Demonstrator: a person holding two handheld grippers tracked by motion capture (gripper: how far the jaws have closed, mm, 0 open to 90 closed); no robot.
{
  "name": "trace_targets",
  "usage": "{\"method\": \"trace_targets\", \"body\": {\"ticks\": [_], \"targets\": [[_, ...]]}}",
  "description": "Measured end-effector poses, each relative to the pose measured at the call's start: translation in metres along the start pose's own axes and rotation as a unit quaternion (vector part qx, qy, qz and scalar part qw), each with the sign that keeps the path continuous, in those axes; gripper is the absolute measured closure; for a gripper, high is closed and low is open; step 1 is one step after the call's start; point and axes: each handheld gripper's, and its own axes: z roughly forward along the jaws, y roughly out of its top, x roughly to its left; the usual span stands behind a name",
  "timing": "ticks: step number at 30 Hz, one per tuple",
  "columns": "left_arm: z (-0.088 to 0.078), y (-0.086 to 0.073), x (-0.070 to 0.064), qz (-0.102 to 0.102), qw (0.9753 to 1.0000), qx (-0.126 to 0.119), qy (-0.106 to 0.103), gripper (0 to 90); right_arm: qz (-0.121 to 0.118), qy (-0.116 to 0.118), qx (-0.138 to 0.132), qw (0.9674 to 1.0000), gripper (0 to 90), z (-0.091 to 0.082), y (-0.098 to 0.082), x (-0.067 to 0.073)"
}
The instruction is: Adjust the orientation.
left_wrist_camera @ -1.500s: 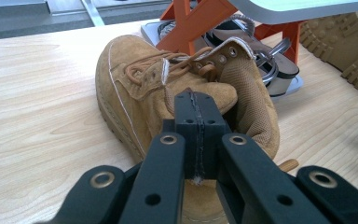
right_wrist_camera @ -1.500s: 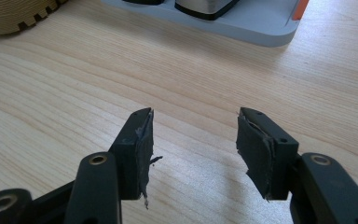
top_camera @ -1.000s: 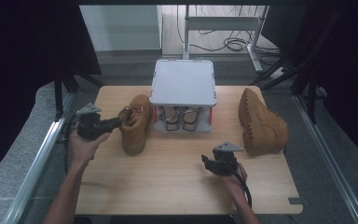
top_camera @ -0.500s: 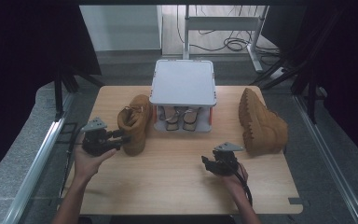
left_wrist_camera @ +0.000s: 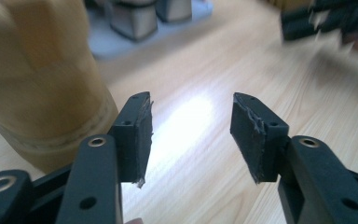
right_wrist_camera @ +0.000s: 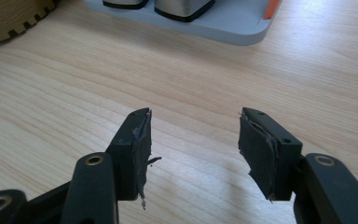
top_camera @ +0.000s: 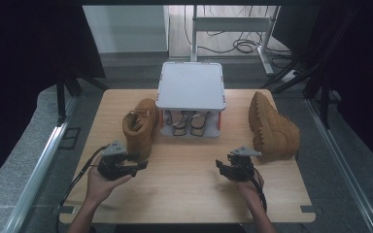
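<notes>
Currently both tools are sitting near the bench's front edge, jaws apart, gripping nothing. The left gripper is hovering just beside the upright left boot; the right gripper is sitting near the tipped right boot toward the right edge. Risk: swinging sideways could be knocking the upright boot into the grey rack at the back edge.

A tan leather boot stands upright left of the middle of the frame, on the bench. A second tan leather boot lies tipped on its side at the right, bumpy sole showing.
</notes>
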Motion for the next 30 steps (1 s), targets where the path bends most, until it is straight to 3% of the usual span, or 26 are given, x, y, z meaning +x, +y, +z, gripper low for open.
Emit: {"method": "trace_targets", "body": {"ticks": [3,8,15,22,26,30], "targets": [[0.008,-0.006,-0.002,-0.002,0.9999,0.009,-0.012,48.2,0.001,0.001,-0.002,1.0,44.2,-0.002,0.0,-0.004],[0.015,-0.015,0.001,-0.01,0.9996,0.027,-0.004,47.0,0.008,-0.002,-0.007,0.9999,46.1,-0.005,0.0,-0.012],[0.016,-0.022,0.006,-0.027,0.9993,0.026,-0.006,46.2,0.02,0.001,-0.016,0.9997,55.5,-0.011,-0.001,-0.027],[0.018,-0.025,0.004,-0.017,0.9991,0.037,0.007,44.0,0.032,0.006,-0.023,0.9992,59.8,-0.015,0.0,-0.036],[0.016,-0.023,0.005,-0.021,0.9992,0.029,0.017,43.9,0.037,0.003,-0.024,0.999,59.4,-0.016,-0.001,-0.04],[0.003,-0.017,0.01,-0.035,0.9992,0.008,0.018,43.9,0.04,-0.001,-0.019,0.999,57.2,-0.016,-0.002,-0.042]]}}
